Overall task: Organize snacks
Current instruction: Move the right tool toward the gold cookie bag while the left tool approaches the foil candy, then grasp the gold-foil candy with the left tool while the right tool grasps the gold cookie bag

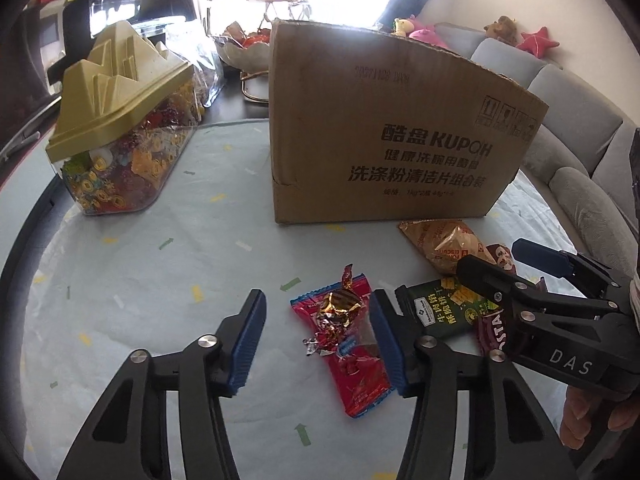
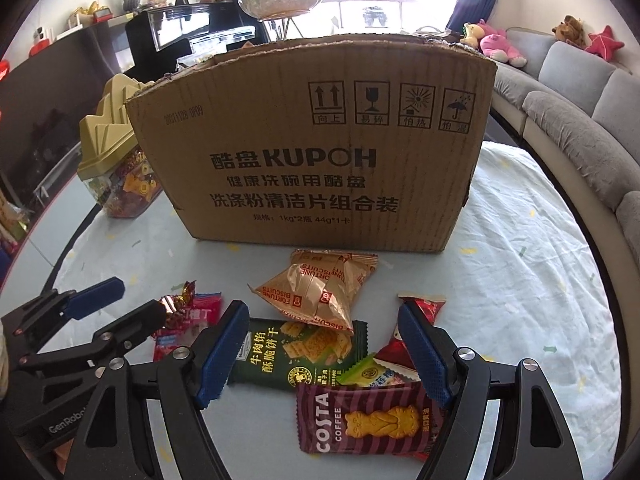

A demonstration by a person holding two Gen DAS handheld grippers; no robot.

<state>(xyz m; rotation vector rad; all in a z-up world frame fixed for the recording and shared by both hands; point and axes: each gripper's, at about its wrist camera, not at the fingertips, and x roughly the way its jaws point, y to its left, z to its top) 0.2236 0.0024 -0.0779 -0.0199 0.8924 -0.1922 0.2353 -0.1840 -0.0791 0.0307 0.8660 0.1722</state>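
My left gripper (image 1: 318, 340) is open, low over the table. A red snack packet (image 1: 360, 368) lies between its fingers with a foil-wrapped candy (image 1: 336, 314) on top; the right pad meets the packet's edge and the left pad stands apart. My right gripper (image 2: 324, 352) is open over a pile: a green cracker packet (image 2: 296, 352), a Costa biscuit packet (image 2: 360, 416), a gold Fortune Biscuits bag (image 2: 320, 292) and a red packet (image 2: 420, 308). Nothing is gripped. From the right wrist, the left gripper (image 2: 138, 298) shows beside the red snack packet (image 2: 188, 324). The right gripper (image 1: 488, 256) is seen over the pile.
A tall open cardboard box (image 2: 320, 140) stands just behind the snacks. A clear candy jar with a gold lid (image 1: 120, 132) sits at the far left of the round table (image 1: 140, 280), which has a pale cloth. A grey sofa (image 2: 580, 120) curves along the right.
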